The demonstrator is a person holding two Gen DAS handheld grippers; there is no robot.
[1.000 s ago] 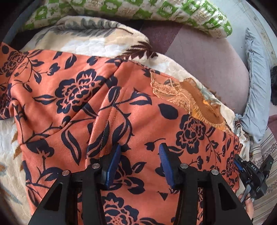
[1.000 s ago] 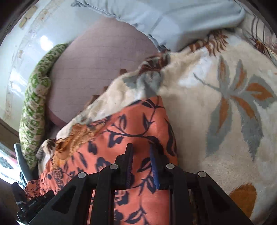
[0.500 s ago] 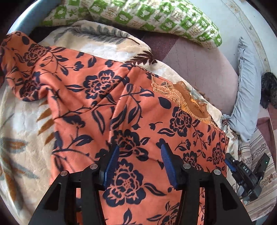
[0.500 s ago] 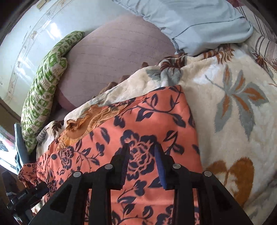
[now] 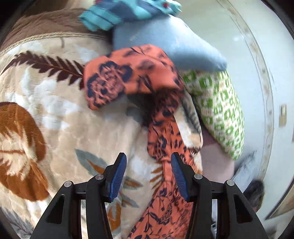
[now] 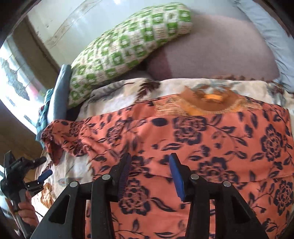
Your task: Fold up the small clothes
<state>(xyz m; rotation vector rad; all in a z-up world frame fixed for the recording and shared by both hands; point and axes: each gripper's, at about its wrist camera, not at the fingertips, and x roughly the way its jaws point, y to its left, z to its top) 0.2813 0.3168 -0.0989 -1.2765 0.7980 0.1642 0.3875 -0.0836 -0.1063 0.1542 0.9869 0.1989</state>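
An orange garment with dark blue flowers (image 6: 211, 147) lies spread on the leaf-patterned blanket (image 6: 114, 92), its embroidered neckline (image 6: 207, 104) at the far side. My right gripper (image 6: 150, 174) hovers over the garment's middle. Its jaws are opening, and the cloth lies under them, not clamped. In the left wrist view the garment's sleeve (image 5: 128, 77) lies crumpled ahead, and a strip of the cloth (image 5: 165, 147) runs back under the right-hand finger. My left gripper (image 5: 148, 176) is open above the blanket (image 5: 55, 110), with nothing pinched. It also shows at the garment's left end (image 6: 44, 166), held by a hand (image 6: 25, 211).
A green-and-white checked pillow (image 6: 128, 46) and a mauve cushion (image 6: 211, 51) lie beyond the blanket. A blue-grey pillow (image 5: 165, 42) with a teal striped cloth (image 5: 125, 12) on it sits past the sleeve. A pale wall (image 5: 257, 73) bounds the bed.
Both grippers swung fast sideways. The left one left the garment's body and now faces the sleeve end. The right one moved from the right edge to the middle, and its jaws widened.
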